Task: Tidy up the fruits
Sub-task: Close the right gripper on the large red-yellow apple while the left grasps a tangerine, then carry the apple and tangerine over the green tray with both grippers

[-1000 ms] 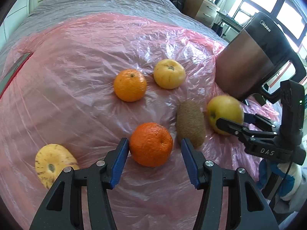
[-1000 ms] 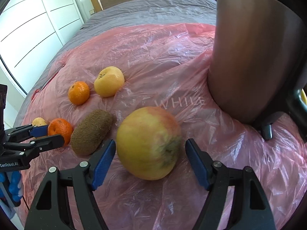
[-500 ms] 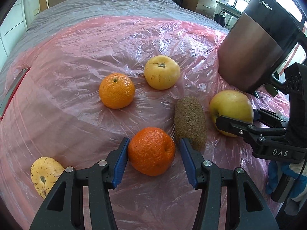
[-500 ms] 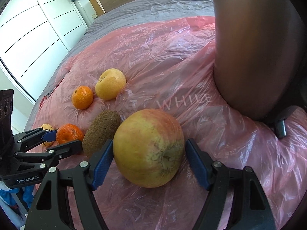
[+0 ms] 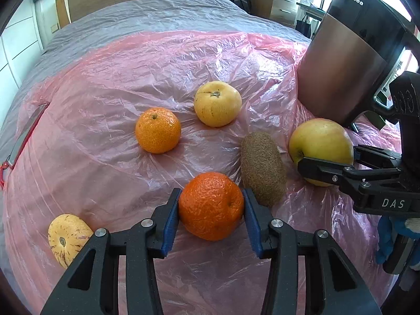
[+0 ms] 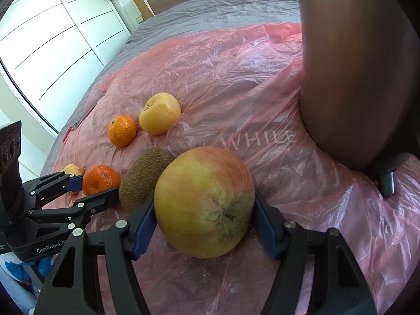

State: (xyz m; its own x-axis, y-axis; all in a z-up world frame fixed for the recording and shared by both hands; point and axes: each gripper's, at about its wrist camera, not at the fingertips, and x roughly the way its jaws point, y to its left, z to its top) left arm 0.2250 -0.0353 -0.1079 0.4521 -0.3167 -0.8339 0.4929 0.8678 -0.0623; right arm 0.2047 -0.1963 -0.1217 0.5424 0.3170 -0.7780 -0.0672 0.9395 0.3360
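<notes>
On the bed, over a crinkled pink plastic sheet [image 5: 110,84], the fruit lies scattered. The left gripper [image 5: 211,210] has just been closing its jaws, and its blue pads now press both flanks of the dark orange [image 5: 211,206], which rests on the sheet. From that orange, a kiwi [image 5: 263,168] lies just beside it at about one o'clock, a paler tangerine [image 5: 158,130] sits apart at eleven o'clock, a yellow apple [image 5: 218,103] farther off at twelve, and a streaked yellow fruit [image 5: 67,237] lies down at eight o'clock near the left finger.

The right gripper [image 6: 203,216] clasps the big red-and-yellow apple [image 6: 204,202], pads against both its sides (whether the apple is lifted clear of the sheet I cannot tell). The kiwi lies just beside it at ten o'clock. A steel kettle [image 5: 349,60] marked Midea stands upright just behind the apple.
</notes>
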